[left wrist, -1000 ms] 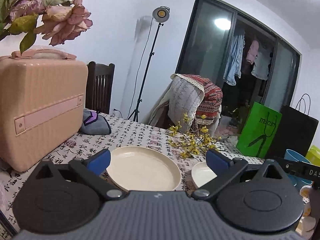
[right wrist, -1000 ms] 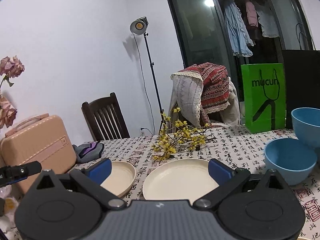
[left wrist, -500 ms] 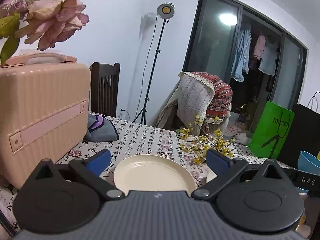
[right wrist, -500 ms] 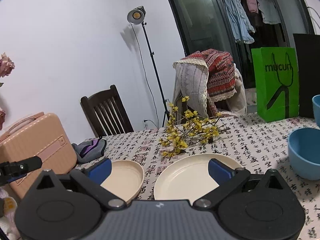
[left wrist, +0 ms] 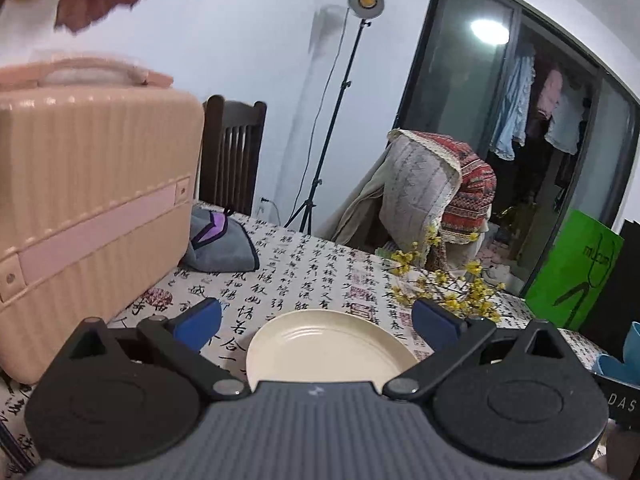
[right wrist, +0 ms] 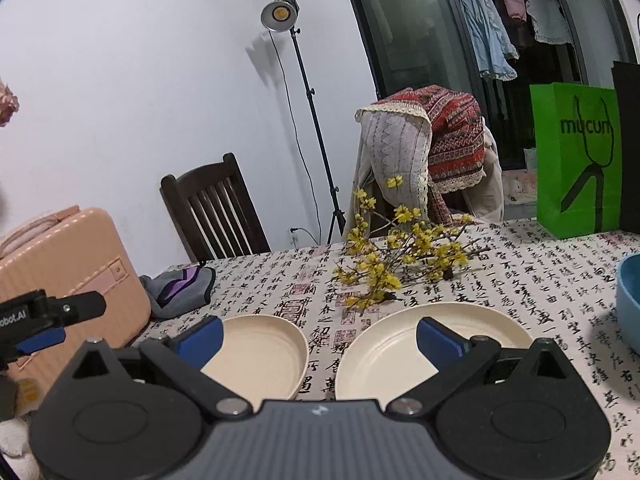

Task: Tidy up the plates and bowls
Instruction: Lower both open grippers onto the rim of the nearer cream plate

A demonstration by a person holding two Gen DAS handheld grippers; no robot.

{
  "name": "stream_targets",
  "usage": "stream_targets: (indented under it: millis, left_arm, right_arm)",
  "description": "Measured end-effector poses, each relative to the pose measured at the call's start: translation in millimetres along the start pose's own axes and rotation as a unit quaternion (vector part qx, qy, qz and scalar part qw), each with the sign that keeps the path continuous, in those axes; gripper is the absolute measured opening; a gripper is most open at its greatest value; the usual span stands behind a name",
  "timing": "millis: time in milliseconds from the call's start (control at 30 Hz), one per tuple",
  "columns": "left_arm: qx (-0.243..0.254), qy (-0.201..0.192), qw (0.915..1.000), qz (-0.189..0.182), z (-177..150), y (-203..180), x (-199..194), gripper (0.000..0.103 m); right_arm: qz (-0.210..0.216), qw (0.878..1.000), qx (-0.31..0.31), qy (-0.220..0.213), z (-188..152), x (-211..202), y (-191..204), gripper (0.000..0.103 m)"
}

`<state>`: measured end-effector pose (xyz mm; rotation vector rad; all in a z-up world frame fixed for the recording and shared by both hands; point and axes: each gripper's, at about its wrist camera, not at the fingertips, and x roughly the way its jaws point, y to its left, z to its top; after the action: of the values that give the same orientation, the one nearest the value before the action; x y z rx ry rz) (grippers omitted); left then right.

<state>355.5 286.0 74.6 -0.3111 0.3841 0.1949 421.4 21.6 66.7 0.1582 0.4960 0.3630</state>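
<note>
A cream plate [left wrist: 326, 346] lies on the patterned tablecloth right in front of my left gripper [left wrist: 316, 320], which is open with nothing between its blue pads. In the right wrist view, two cream plates lie side by side: a smaller, deeper one [right wrist: 260, 352] on the left and a wider one [right wrist: 404, 340] on the right. My right gripper [right wrist: 318, 332] is open above the gap between them and holds nothing. A blue bowl [right wrist: 628, 300] sits at the right edge, and a blue bowl [left wrist: 624, 356] also shows in the left wrist view.
A pink hard case [left wrist: 88, 208] stands at the table's left, with a grey pouch [left wrist: 220, 248] beside it. Yellow flower sprigs [right wrist: 400, 252] lie behind the plates. A green bag [right wrist: 576, 160], a dark chair [right wrist: 216, 208] and a draped chair [right wrist: 424, 152] line the far side.
Both grippers have moved left and lower toward the table. The plates appear larger and nearer, and the blue bowls have slid to the right edge of the right wrist view.
</note>
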Motion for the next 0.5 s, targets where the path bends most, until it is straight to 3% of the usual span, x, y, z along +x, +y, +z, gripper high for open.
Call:
stream_targets:
  millis: [500]
  left_arm:
    - [-0.019, 0.026, 0.9986, 0.043, -15.4, 34.4, 46.4, 0.103]
  right_arm:
    - [-0.019, 1.000, 0.006, 0.009, -4.4, 45.4, 17.6, 0.103]
